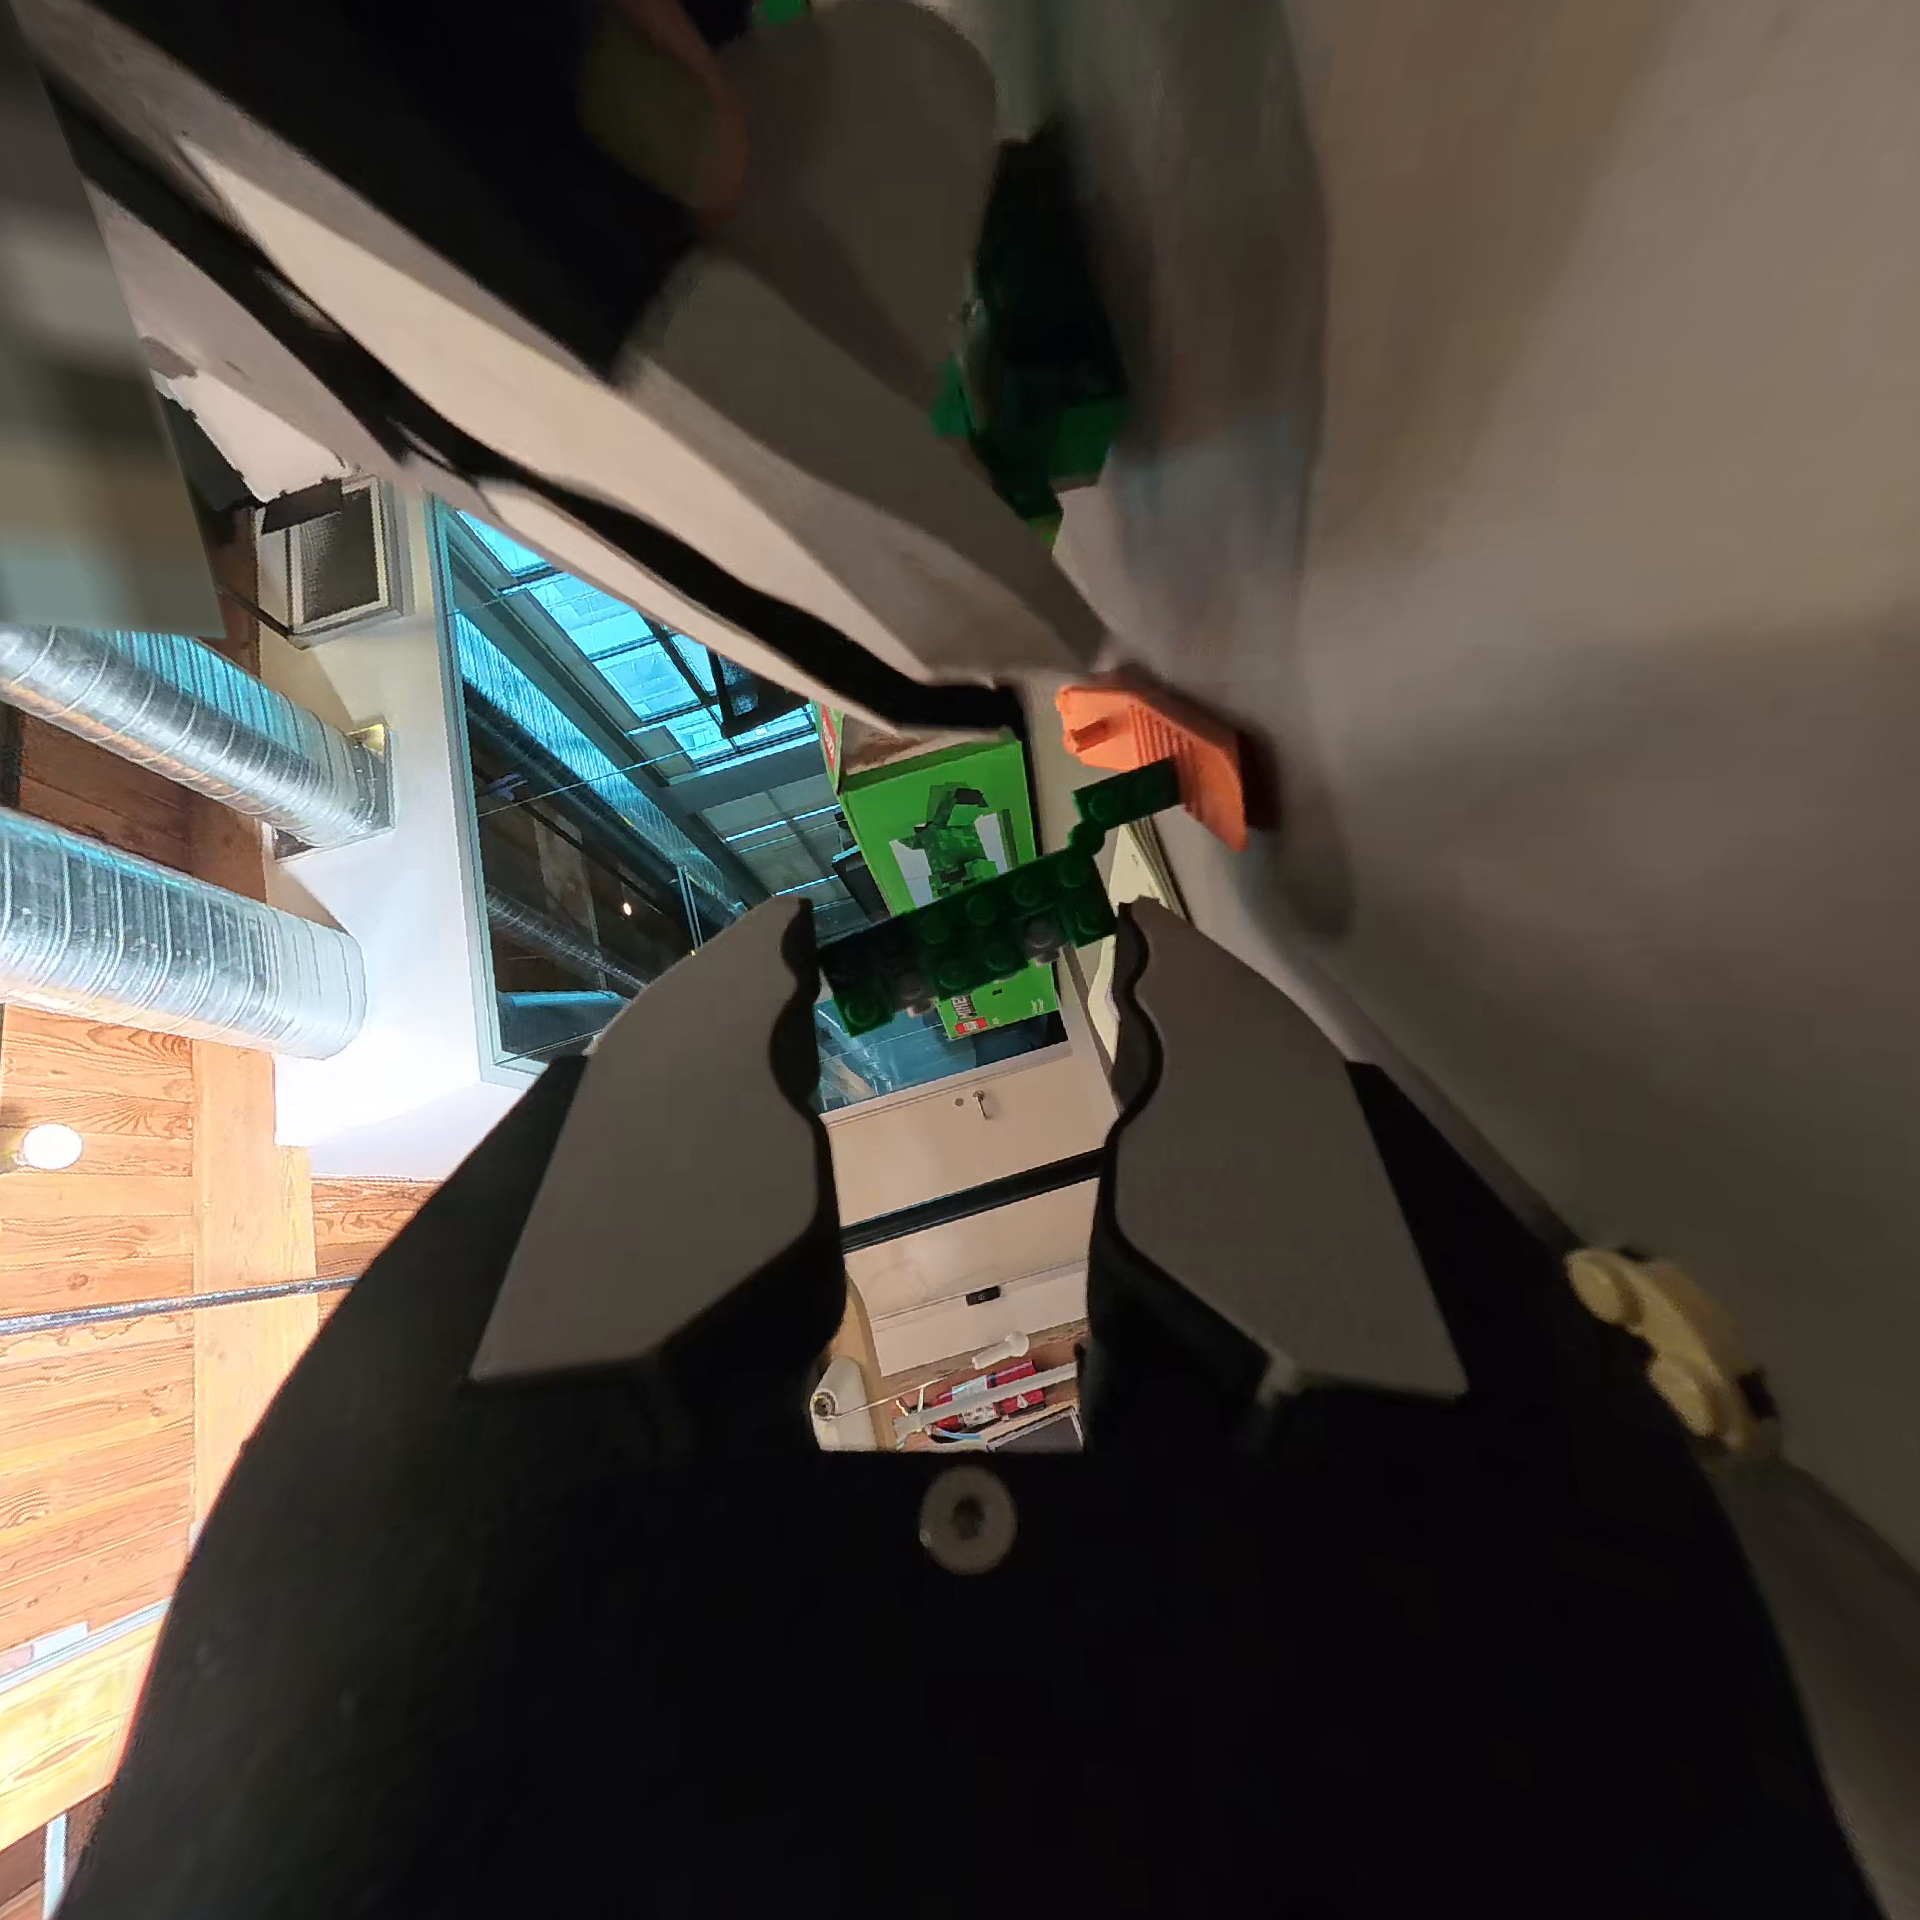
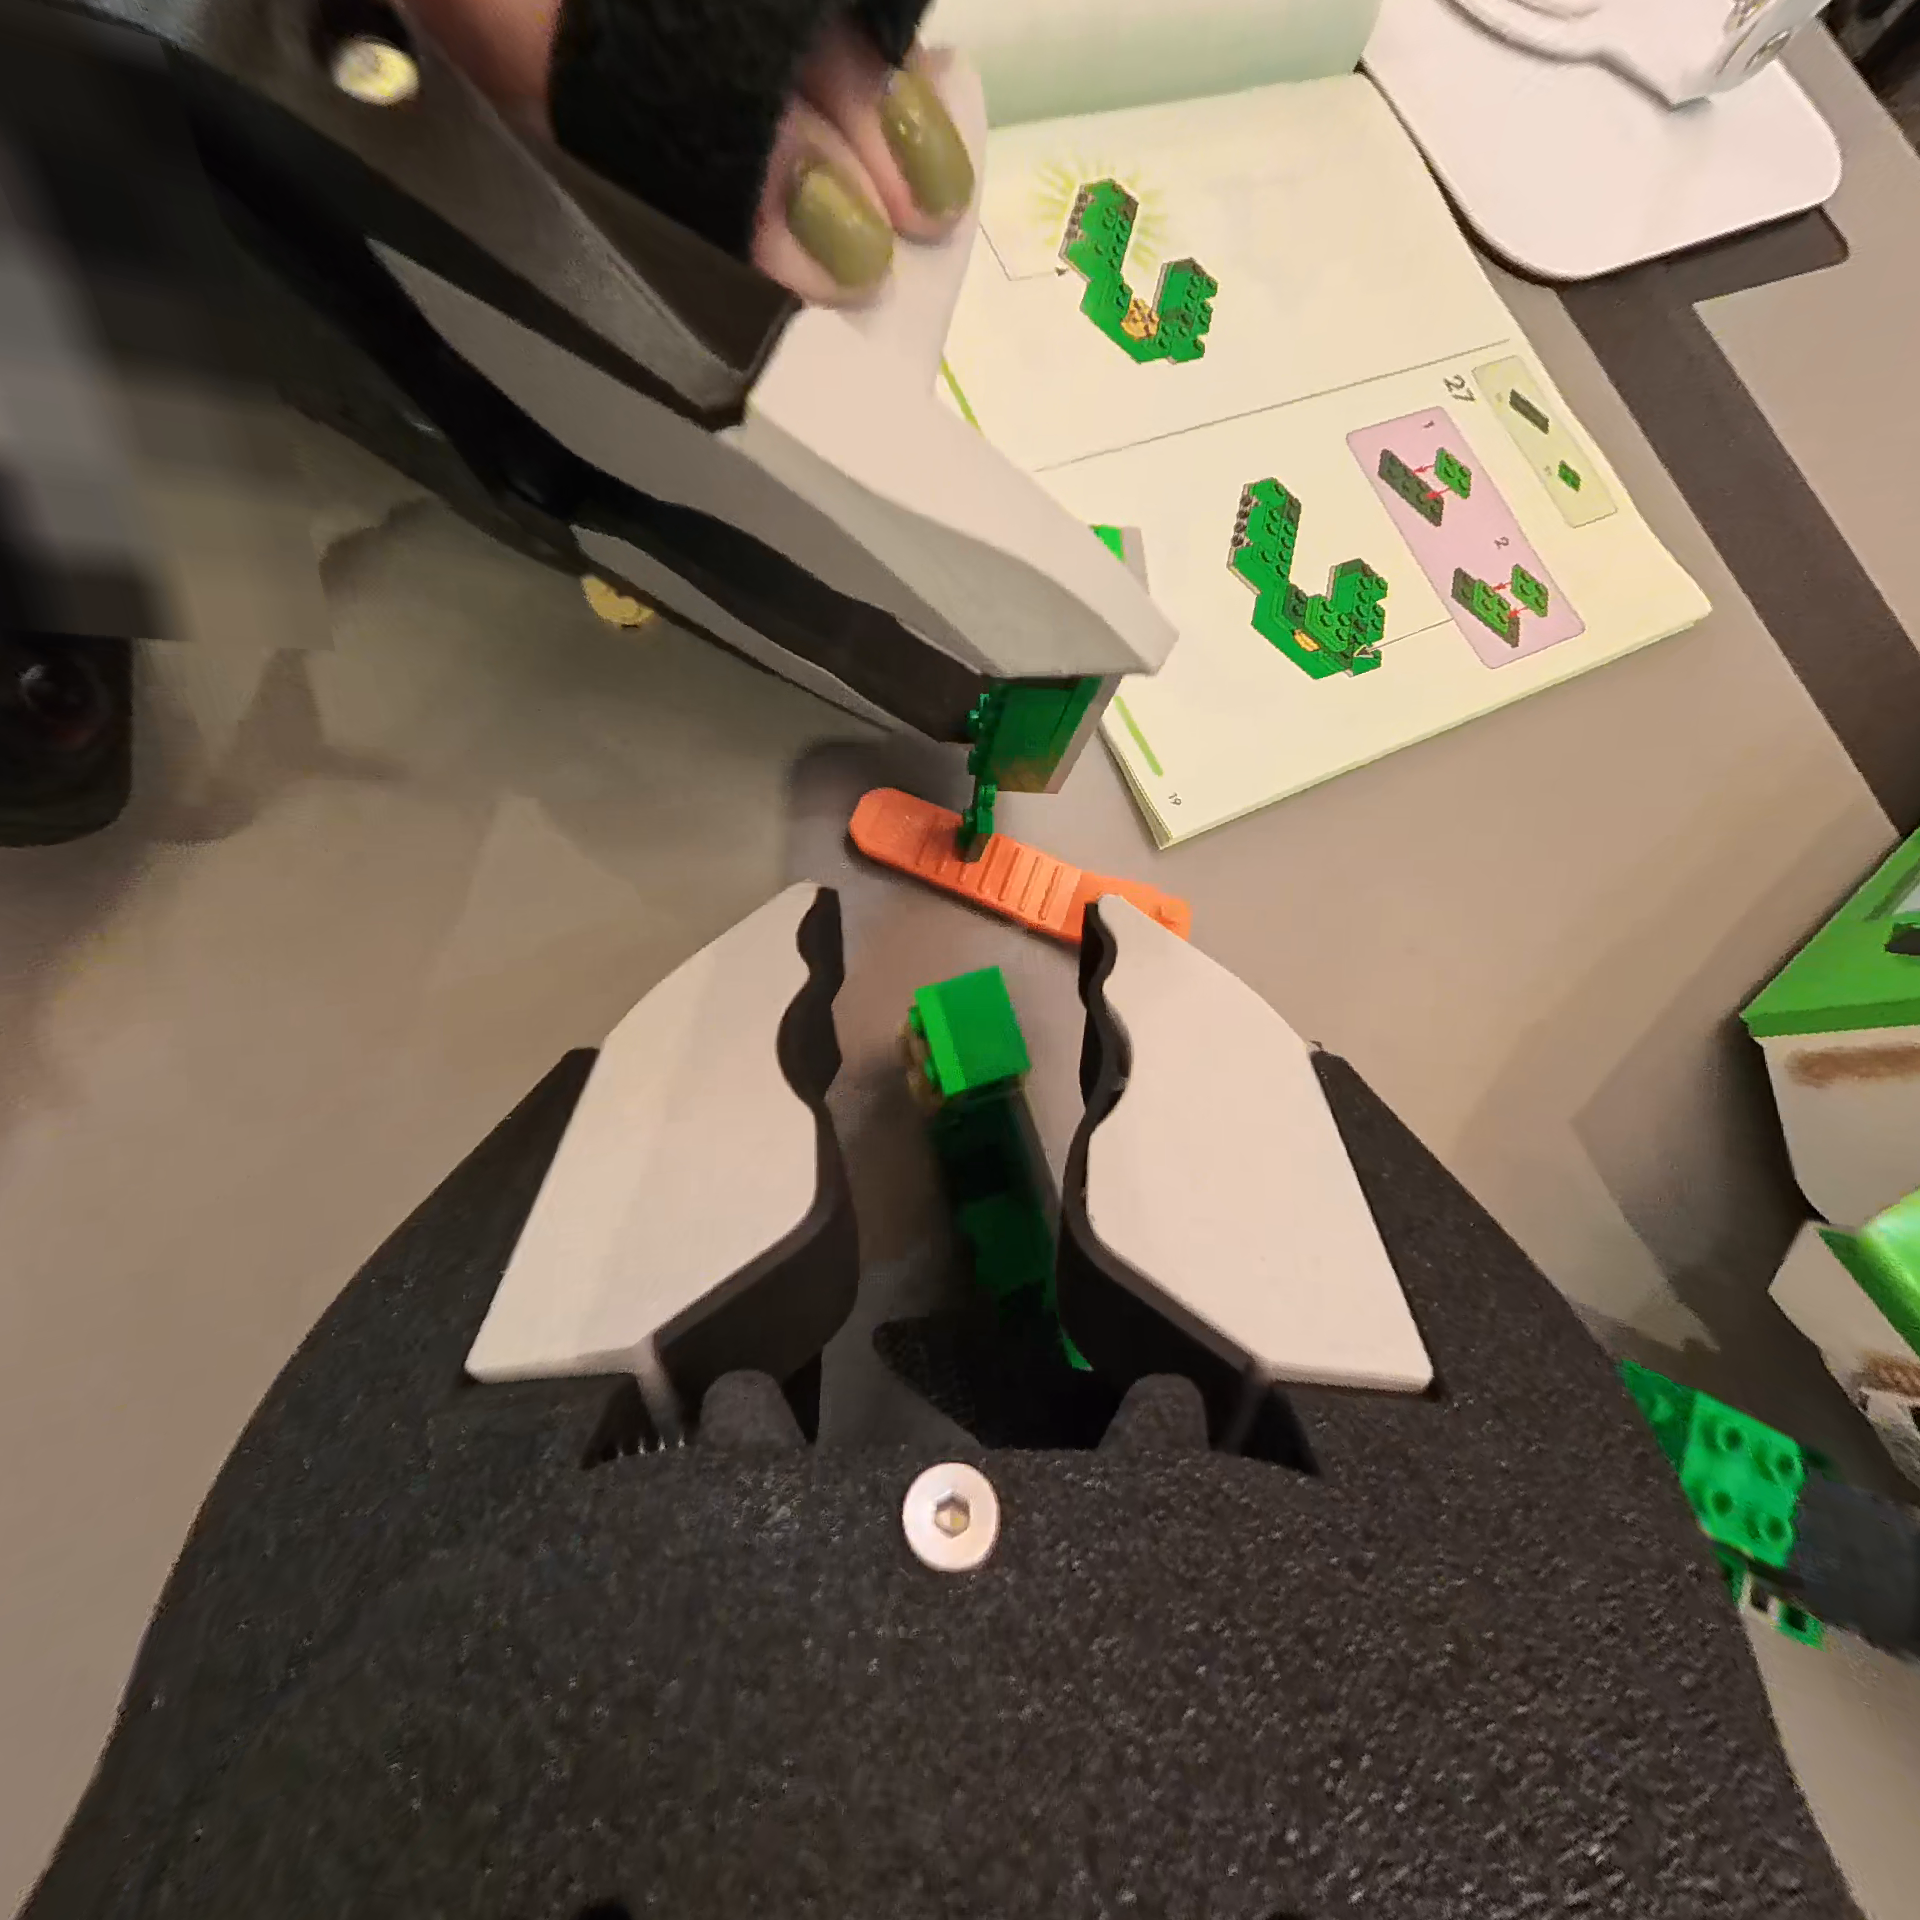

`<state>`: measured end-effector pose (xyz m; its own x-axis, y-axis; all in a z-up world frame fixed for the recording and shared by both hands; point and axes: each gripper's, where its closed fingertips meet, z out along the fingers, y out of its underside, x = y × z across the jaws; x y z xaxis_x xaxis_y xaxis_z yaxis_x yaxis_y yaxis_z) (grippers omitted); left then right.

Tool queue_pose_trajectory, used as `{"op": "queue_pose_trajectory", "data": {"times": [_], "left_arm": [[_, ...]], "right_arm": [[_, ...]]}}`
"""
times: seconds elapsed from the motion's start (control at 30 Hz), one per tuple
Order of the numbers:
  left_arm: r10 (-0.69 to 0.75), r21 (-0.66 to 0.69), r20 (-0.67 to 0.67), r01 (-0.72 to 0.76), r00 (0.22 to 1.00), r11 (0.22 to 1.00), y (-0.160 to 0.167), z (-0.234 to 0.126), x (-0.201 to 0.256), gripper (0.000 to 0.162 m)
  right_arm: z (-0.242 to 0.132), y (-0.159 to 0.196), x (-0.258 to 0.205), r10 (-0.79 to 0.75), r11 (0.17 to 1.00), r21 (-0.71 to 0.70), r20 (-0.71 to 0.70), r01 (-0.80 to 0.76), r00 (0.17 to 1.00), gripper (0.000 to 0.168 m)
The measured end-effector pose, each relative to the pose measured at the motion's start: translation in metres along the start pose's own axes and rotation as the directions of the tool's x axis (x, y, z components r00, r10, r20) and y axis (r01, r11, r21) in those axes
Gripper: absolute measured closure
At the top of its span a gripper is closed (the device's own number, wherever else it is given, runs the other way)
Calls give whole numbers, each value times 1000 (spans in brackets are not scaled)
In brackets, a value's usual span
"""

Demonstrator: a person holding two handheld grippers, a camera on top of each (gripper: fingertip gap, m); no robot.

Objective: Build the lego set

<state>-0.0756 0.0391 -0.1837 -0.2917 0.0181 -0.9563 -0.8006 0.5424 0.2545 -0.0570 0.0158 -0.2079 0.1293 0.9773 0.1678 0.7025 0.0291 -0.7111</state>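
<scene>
My left gripper (image 1: 966, 930) is shut on a flat dark-green Lego assembly (image 1: 982, 935) that spans its fingertips. A narrow arm of the assembly reaches the orange brick separator (image 1: 1164, 758) on the grey table. In the right wrist view the left gripper (image 2: 1049, 696) comes in from the upper left, and the assembly (image 2: 1023, 727) hangs down onto the separator (image 2: 1008, 873). My right gripper (image 2: 961, 920) is open, with its jaws wide apart. A bright green brick piece (image 2: 966, 1039) lies between its fingers with a gap on each side.
An open instruction booklet (image 2: 1299, 416) lies on the table (image 2: 364, 987) behind the separator. Green-and-white boxes (image 2: 1849, 997) stand at the right edge. Another green Lego piece (image 2: 1735, 1475) is at the lower right. A white base (image 2: 1621, 135) sits at the back. A hand (image 2: 862, 208) holds the left gripper. My left and right fingertips are right by each other.
</scene>
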Motion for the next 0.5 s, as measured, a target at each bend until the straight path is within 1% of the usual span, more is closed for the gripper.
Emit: {"op": "queue_pose_trajectory", "data": {"times": [0.13, 0.23, 0.4, 0.47, 0.5], "left_arm": [[-2, -1, 0, 2, 1000, 1000, 0, 0, 0, 108], [-1, -1, 5, 1, 1000, 1000, 0, -1, -1, 108], [-42, 6, 30, 42, 999, 999, 0, -4, -7, 108], [-57, 15, 40, 57, 998, 998, -1, -5, -10, 108], [-65, 23, 46, 64, 997, 998, -3, -6, -12, 108]], "right_arm": [[-26, 3, -7, -62, 995, 73, 14, 61, 998, 123], [-40, 20, -4, -95, 992, 86, 2, 94, 995, 123], [-44, 51, 9, -69, 996, 50, -19, 70, 997, 122], [-43, 49, 10, -54, 997, 60, -7, 54, 999, 123], [-43, 43, 8, -52, 995, 85, 5, 51, 999, 123]]}}
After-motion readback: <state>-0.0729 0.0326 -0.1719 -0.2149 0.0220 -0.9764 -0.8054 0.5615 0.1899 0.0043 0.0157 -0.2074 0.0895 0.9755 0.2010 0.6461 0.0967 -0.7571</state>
